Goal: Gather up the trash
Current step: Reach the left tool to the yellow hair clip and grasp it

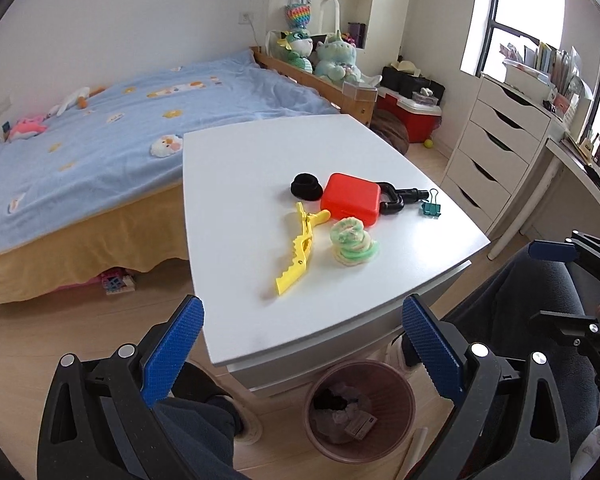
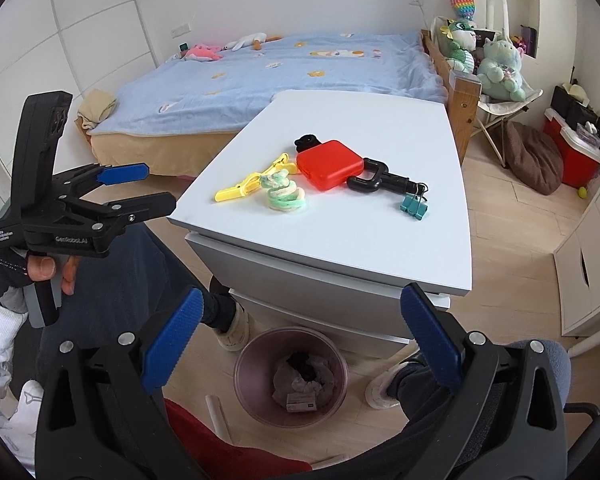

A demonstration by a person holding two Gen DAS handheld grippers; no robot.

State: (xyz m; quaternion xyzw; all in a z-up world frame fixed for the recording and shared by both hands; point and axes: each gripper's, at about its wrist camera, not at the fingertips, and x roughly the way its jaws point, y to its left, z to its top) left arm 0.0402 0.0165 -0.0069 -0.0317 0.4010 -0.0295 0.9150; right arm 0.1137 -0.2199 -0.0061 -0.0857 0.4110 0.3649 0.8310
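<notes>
The left gripper [image 1: 302, 346] is seen in the foreground with its blue-padded jaws spread wide and nothing between them, held above the near edge of the white bench [image 1: 260, 184]. On the bench a red case [image 1: 352, 199] is laid, with a black hat-shaped piece [image 1: 306, 187] just beside it and a black handle [image 1: 398, 199] at its other side. A teal binder clip [image 1: 431, 205] is placed near the handle's tip. A yellow hair clip [image 1: 298, 249] and a green-and-cream scrunchie [image 1: 353, 241] are set nearer. A pink trash bin [image 1: 359, 412], holding crumpled waste, is seen on the floor below the bench edge. The right gripper [image 1: 580, 280] is partly seen at the right edge.
</notes>
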